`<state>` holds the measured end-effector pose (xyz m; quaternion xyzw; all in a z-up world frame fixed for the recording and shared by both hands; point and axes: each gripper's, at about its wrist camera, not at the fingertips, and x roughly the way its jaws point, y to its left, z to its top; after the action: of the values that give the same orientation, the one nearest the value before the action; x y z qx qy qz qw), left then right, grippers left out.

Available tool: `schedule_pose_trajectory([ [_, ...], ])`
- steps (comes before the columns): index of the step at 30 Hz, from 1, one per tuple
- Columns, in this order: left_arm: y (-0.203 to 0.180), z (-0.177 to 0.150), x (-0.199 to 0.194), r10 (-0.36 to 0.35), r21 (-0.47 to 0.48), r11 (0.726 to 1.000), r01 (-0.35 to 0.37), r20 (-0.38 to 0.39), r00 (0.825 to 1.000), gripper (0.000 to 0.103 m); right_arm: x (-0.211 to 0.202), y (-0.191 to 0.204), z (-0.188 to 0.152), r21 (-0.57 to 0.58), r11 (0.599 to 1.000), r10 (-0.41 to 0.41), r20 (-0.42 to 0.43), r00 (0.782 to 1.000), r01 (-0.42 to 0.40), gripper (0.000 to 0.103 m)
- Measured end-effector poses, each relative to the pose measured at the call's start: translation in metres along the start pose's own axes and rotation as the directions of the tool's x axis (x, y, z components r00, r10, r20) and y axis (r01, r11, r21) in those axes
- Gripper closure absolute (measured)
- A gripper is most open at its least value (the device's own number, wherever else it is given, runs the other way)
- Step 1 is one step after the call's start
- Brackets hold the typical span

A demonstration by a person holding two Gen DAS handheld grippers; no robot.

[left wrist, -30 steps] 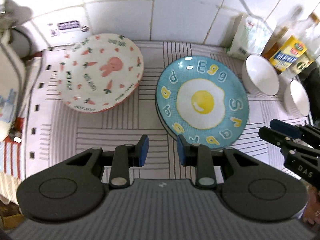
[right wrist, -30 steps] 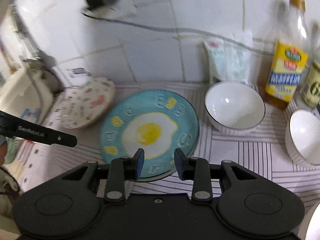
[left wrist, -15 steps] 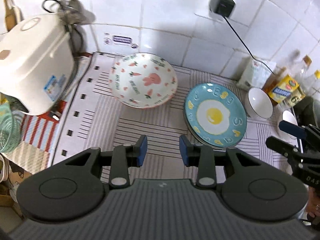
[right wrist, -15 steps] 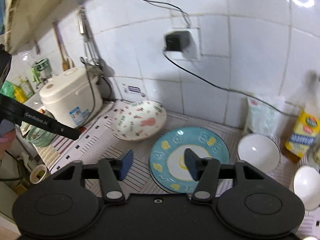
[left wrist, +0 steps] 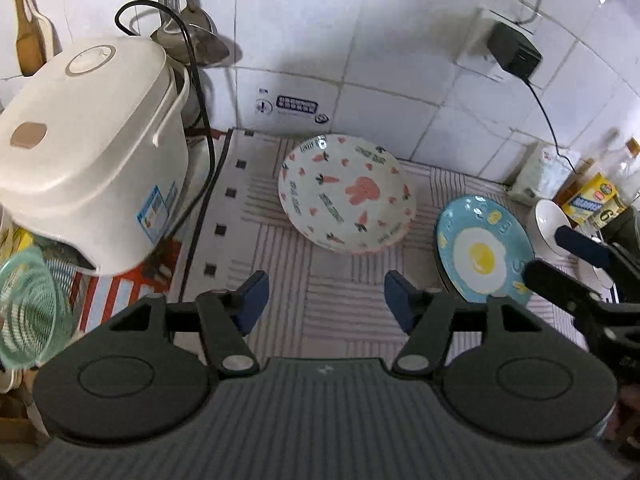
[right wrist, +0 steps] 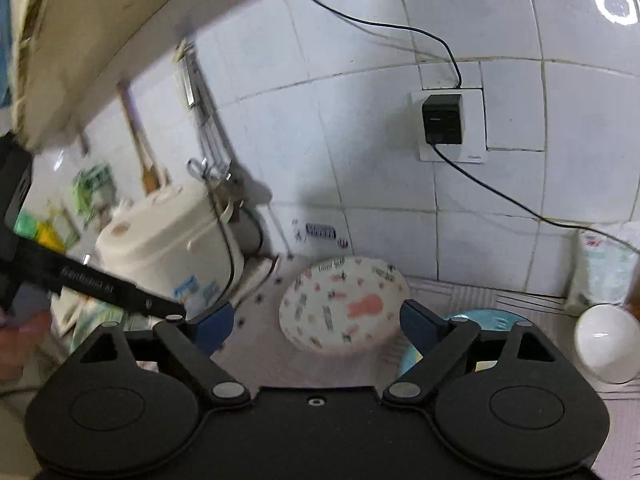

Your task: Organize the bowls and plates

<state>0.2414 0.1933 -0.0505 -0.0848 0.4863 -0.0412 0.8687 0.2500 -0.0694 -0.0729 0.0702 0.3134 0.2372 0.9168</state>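
Blue-padded fingers of the left gripper (left wrist: pixel 326 300) stand wide apart over the striped mat (left wrist: pixel 344 312) with nothing between them. The right gripper (right wrist: pixel 316 326) is spread just as wide and empty, held above the counter; in the left wrist view its dark fingers reach in from the right edge, over the near right rim of the egg plate.

Nearest on the mat, toward its right side, lies the blue egg plate (left wrist: pixel 482 248), flat, with a yellow yolk at its centre; a darker rim shows under its left edge, though what lies beneath cannot be made out. Just beyond it toward the right edge of the mat sits a white bowl (left wrist: pixel 550 226), and a second white bowl (left wrist: pixel 596 274) is partly hidden behind the right gripper's fingers. Farther back, near the middle of the mat, the carrot-and-rabbit bowl (left wrist: pixel 346 194) sits apart from the egg plate, its rim tilted.

Off the mat's left edge stands a white rice cooker (left wrist: pixel 88 148), lid closed, with a green mesh basket (left wrist: pixel 30 308) in front of it. At the back right corner are a white bag (left wrist: pixel 538 174) and oil bottles (left wrist: pixel 590 198) against the tiled wall (left wrist: pixel 360 40). A black plug (right wrist: pixel 442 118) sits in the wall socket above.
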Motion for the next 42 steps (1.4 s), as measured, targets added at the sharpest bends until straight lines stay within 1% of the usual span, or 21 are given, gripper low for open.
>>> schedule_pose_trajectory([
  [2, 0.011, 0.008, 0.014, -0.001, 0.002, 1.000, 0.001, 0.004, 1.000, 0.033, 0.019, 0.007, -0.001, 0.024, 1.000, -0.018, -0.009, 1.000, 0.019, 0.010],
  [4, 0.024, 0.016, 0.030, -0.006, -0.002, 1.000, 0.006, 0.014, 1.000, 0.028, 0.038, 0.010, -0.003, 0.065, 0.998, 0.020, -0.042, 0.999, -0.017, 0.010],
  [6, 0.035, 0.024, 0.047, 0.005, -0.010, 1.000, -0.005, 0.020, 1.000, 0.027, 0.057, 0.009, -0.008, 0.139, 0.990, 0.030, -0.077, 0.997, -0.019, 0.010],
  [10, 0.050, 0.039, 0.087, -0.017, 0.013, 1.000, 0.017, -0.013, 1.000, 0.027, 0.092, -0.002, -0.031, 0.320, 0.947, 0.012, -0.113, 0.994, 0.024, 0.010],
  [13, 0.054, 0.050, 0.117, -0.022, 0.042, 0.999, 0.023, -0.027, 0.999, 0.027, 0.117, -0.016, -0.052, 0.472, 0.880, 0.006, -0.131, 0.991, 0.057, 0.012],
  [15, 0.056, 0.054, 0.138, -0.016, 0.064, 0.998, 0.018, -0.030, 0.999, 0.027, 0.134, -0.026, -0.066, 0.591, 0.803, -0.006, -0.128, 0.992, 0.081, 0.017],
  [17, 0.057, 0.059, 0.159, -0.010, 0.079, 0.997, 0.013, -0.036, 0.999, 0.028, 0.146, -0.031, -0.081, 0.678, 0.726, -0.051, -0.114, 0.992, 0.115, 0.019],
  [19, 0.057, 0.064, 0.177, -0.020, 0.098, 0.995, 0.025, -0.051, 0.998, 0.029, 0.154, -0.031, -0.091, 0.716, 0.685, -0.077, -0.114, 0.990, 0.136, 0.020],
  [20, 0.056, 0.067, 0.186, -0.017, 0.105, 0.994, 0.023, -0.058, 0.998, 0.029, 0.157, -0.031, -0.093, 0.725, 0.674, -0.085, -0.116, 0.990, 0.142, 0.020],
  [24, 0.052, 0.081, 0.222, 0.020, 0.132, 0.991, -0.009, -0.080, 0.997, 0.028, 0.169, -0.033, -0.092, 0.732, 0.658, -0.129, -0.121, 0.984, 0.176, 0.021],
  [26, 0.049, 0.088, 0.241, 0.050, 0.143, 0.989, -0.033, -0.112, 0.992, 0.029, 0.179, -0.038, -0.090, 0.745, 0.641, -0.134, -0.127, 0.983, 0.184, 0.027],
  [27, 0.048, 0.091, 0.246, 0.063, 0.145, 0.988, -0.044, -0.126, 0.990, 0.029, 0.183, -0.040, -0.089, 0.746, 0.639, -0.139, -0.125, 0.982, 0.186, 0.031],
  [28, 0.047, 0.094, 0.251, 0.062, 0.150, 0.988, -0.043, -0.131, 0.989, 0.029, 0.186, -0.041, -0.087, 0.745, 0.637, -0.152, -0.128, 0.980, 0.196, 0.032],
  [29, 0.045, 0.096, 0.254, 0.061, 0.155, 0.987, -0.040, -0.137, 0.989, 0.029, 0.189, -0.043, -0.087, 0.743, 0.636, -0.166, -0.132, 0.977, 0.208, 0.033],
  [30, 0.044, 0.098, 0.255, 0.069, 0.155, 0.987, -0.045, -0.149, 0.986, 0.029, 0.191, -0.044, -0.087, 0.741, 0.636, -0.176, -0.136, 0.975, 0.217, 0.038],
  [33, 0.045, 0.102, 0.253, 0.070, 0.126, 0.991, -0.049, -0.166, 0.984, 0.031, 0.191, -0.049, -0.090, 0.744, 0.629, -0.193, -0.132, 0.972, 0.226, 0.046],
  [34, 0.046, 0.102, 0.251, 0.068, 0.115, 0.992, -0.050, -0.163, 0.984, 0.032, 0.192, -0.050, -0.090, 0.741, 0.631, -0.197, -0.130, 0.972, 0.227, 0.048],
  [36, 0.047, 0.100, 0.244, 0.103, 0.107, 0.991, -0.085, -0.175, 0.979, 0.036, 0.192, -0.049, -0.090, 0.722, 0.650, -0.209, -0.132, 0.969, 0.239, 0.049],
  [37, 0.049, 0.099, 0.239, 0.100, 0.089, 0.992, -0.086, -0.170, 0.980, 0.036, 0.191, -0.048, -0.089, 0.708, 0.663, -0.217, -0.130, 0.967, 0.244, 0.050],
  [40, 0.054, 0.093, 0.225, 0.048, 0.043, 0.998, -0.041, -0.172, 0.984, 0.037, 0.193, -0.045, -0.089, 0.677, 0.692, -0.214, -0.141, 0.967, 0.251, 0.050],
  [42, 0.054, 0.088, 0.218, 0.055, 0.052, 0.998, -0.046, -0.175, 0.983, 0.041, 0.194, -0.044, -0.088, 0.665, 0.701, -0.217, -0.142, 0.966, 0.256, 0.050],
])
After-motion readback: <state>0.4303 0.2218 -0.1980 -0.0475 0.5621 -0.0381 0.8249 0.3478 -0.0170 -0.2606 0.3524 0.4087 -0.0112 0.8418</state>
